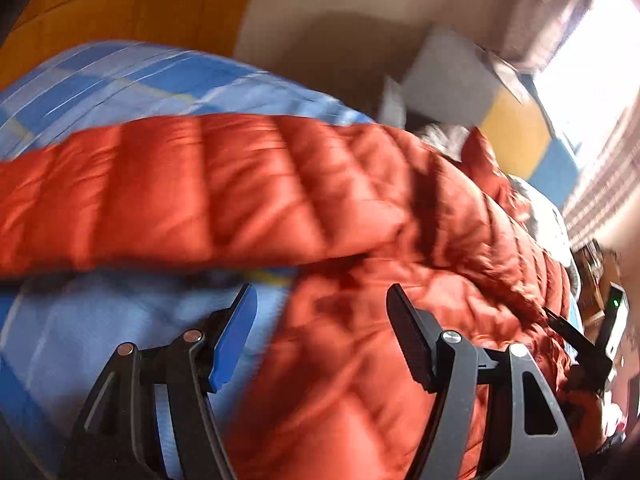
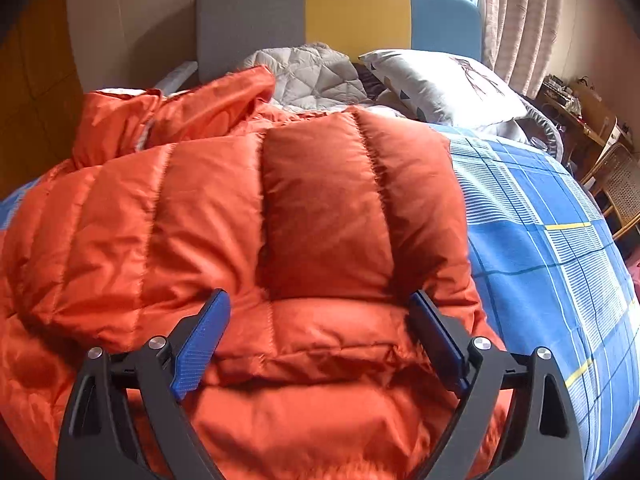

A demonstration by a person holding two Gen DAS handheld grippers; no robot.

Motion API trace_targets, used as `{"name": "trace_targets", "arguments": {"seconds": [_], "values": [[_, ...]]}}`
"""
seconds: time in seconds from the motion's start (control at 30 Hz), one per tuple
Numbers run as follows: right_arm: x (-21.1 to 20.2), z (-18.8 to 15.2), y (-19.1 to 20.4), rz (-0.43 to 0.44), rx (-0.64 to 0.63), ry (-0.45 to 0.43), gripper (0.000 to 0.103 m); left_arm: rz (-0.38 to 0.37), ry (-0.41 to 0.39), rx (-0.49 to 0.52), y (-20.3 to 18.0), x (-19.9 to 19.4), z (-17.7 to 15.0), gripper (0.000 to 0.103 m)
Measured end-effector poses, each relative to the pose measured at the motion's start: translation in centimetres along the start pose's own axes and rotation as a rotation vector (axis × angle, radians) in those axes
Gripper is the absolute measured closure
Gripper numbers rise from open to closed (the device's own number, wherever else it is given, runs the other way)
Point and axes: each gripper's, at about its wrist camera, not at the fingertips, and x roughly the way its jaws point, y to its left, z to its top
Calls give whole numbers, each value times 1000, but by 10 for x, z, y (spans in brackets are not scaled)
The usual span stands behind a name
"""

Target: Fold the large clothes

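Item: orange down jacket (image 2: 248, 216), lying spread on the bed's blue plaid sheet (image 2: 560, 248), one quilted sleeve folded across its body. I am hovering the right gripper (image 2: 320, 340) over that sleeve, jaws standing wide, gripping nothing. I am holding the left gripper (image 1: 320, 320) at the jacket's edge, jaws parted, empty. Pillow (image 2: 436, 84) lying near the headboard (image 2: 340, 12).

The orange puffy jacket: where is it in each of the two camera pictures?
Left wrist view: the orange jacket crosses the picture's middle from the left edge to the lower right.
Right wrist view: it fills the left and centre.
Shared landmark: the blue checked bedsheet under it.
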Motion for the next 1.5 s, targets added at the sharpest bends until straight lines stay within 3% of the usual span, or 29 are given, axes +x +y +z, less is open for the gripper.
{"name": "trace_targets", "arguments": {"seconds": [0.13,0.27,0.5,0.6,0.77,0.8,0.87,0.97,1.23,1.5], "values": [[-19,-8,2,43,-10,-11,13,49,-8,-65,46,-18,-7,36],[-34,-18,4,68,-23,-29,11,84,-26,-174,97,-34,-11,29],[-30,-28,6,26,-46,-25,11,169,-105,-356,173,-58,-2,29],[-32,-27,3,17,-36,-34,11,166,-136,-450,197,-63,2,30],[-31,-25,-11,9,8,-37,11,172,-166,-566,229,-62,13,50],[-31,-24,-14,1,16,-41,11,177,-165,-567,227,-56,17,55],[-31,-21,-19,-19,37,-52,11,193,-157,-556,229,-50,23,81],[-26,-16,-28,-17,69,-44,11,198,-174,-497,222,-49,35,92],[-11,-17,-27,-21,63,-21,11,164,-205,-287,161,-54,64,94],[-7,-19,-29,-2,75,-14,11,28,-199,-94,69,-39,75,96]]}}
